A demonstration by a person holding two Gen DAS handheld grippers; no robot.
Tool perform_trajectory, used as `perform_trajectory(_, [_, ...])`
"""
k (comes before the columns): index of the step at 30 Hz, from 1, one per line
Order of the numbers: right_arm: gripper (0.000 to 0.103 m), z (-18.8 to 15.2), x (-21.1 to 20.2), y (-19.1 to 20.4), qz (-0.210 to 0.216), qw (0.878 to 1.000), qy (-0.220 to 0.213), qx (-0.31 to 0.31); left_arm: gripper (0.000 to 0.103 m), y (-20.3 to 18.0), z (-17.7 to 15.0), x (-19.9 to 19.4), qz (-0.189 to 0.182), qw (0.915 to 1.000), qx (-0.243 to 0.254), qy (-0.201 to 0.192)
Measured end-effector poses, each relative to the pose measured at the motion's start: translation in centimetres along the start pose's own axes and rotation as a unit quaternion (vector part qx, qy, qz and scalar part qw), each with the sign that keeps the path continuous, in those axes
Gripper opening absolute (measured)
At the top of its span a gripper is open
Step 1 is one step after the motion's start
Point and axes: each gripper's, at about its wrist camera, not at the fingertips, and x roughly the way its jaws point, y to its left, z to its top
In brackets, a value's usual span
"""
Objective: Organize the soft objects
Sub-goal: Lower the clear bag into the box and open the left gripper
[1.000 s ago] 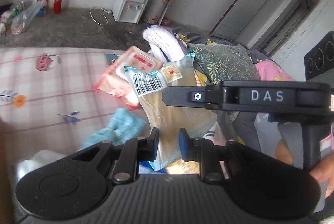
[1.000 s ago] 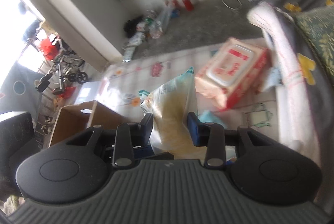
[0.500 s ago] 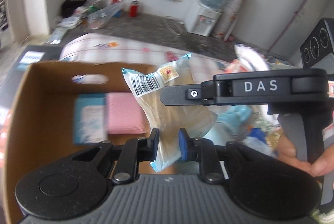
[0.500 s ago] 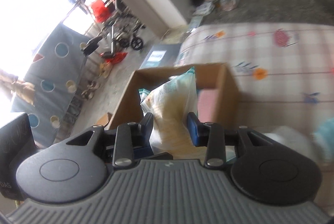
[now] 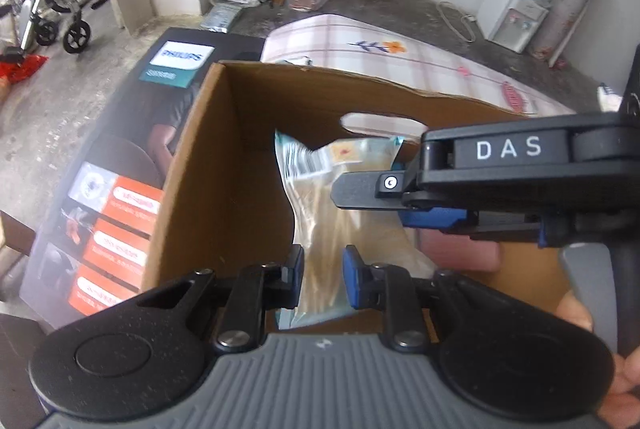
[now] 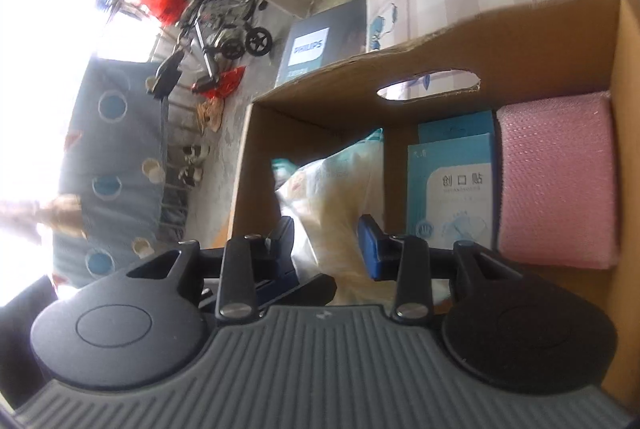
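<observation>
Cardboard forms the open box [image 5: 208, 165] standing on the floor beside a bed [image 5: 400, 57] with a checked, flowered cover. Left of the box lies a dark Philips carton [image 5: 120, 165], and far left a pushchair [image 5: 52, 1] stands by the doorway. Inside the box hangs a clear bag [image 5: 320, 205] with pale contents and a barcode label, gripped by both tongs at once. The left gripper [image 5: 322, 275] is narrow, its blue pads pinching the bag's near lower edge. The right gripper [image 6: 326, 245] pinches the same bag, its jaws also narrow; in the left view it reaches in from the right, a hand [image 5: 576, 313] on its handle. Right of the bag, on the box floor, lies a light blue packet [image 6: 452, 185], and just beside it, further right, a pink bubble-wrap roll [image 6: 556, 181] against the box's right wall. Far right, by the wall, a water dispenser [image 5: 516, 5] stands.
</observation>
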Motion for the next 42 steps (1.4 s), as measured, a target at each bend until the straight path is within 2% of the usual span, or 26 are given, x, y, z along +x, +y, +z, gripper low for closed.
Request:
perform_trajectory(4, [0.036,0.8,3.4,-2.1,0.023,0.997,0.001,0.071,0.024,0.0,0.9,1.2,0.040,0.9991,0.011,-0.010])
perform_trajectory(9, [0.036,0.0,5.6,-2.3,0.013,0.998,0.012,0.063,0.025,0.6,0.6,1.3,0.041,0.9989,0.021,-0.012])
perform_trajectory(14, [0.036,-0.3,4.8,-2.5,0.012,0.998,-0.004,0.069,0.025,1.0,-0.6,1.1,0.031,0.9990,0.033,-0.004])
perform_trajectory(19, [0.036,-0.2,2.9,-2.6,0.010,0.998,-0.033,0.056,0.025,-0.1,-2.1,1.5,0.001,0.9983,0.055,0.022])
perform_trajectory(23, [0.036,0.0,1.7,-2.5,0.011,0.998,-0.042,0.042,0.025,-1.4,-2.6,3.3,0.027,0.9958,0.076,0.042])
perform_trajectory(26, [0.036,0.3,0.9,-2.8,0.009,0.998,-0.045,0.037,0.025,-1.1,-2.1,4.7,0.045,0.9948,0.068,0.061])
perform_trajectory(33, [0.036,0.0,0.3,-2.9,0.008,0.999,-0.043,0.012,0.026,0.0,-1.5,3.7,0.045,0.9976,0.029,0.044])
perform_trajectory(35, [0.036,-0.3,-0.2,-2.7,0.014,0.999,-0.046,0.004,0.031,0.1,-1.8,2.7,0.029,0.9988,0.016,0.035])
perform_trajectory(37, [0.036,-0.8,-1.0,-2.5,0.021,0.998,-0.050,-0.006,0.050,-0.1,-2.3,1.6,0.020,0.9996,0.010,0.018])
perform_trajectory(42, [0.042,-2.1,-4.2,-1.8,0.046,0.996,-0.072,-0.027,0.065,-1.4,-3.9,-1.4,0.019,0.9994,0.017,-0.025])
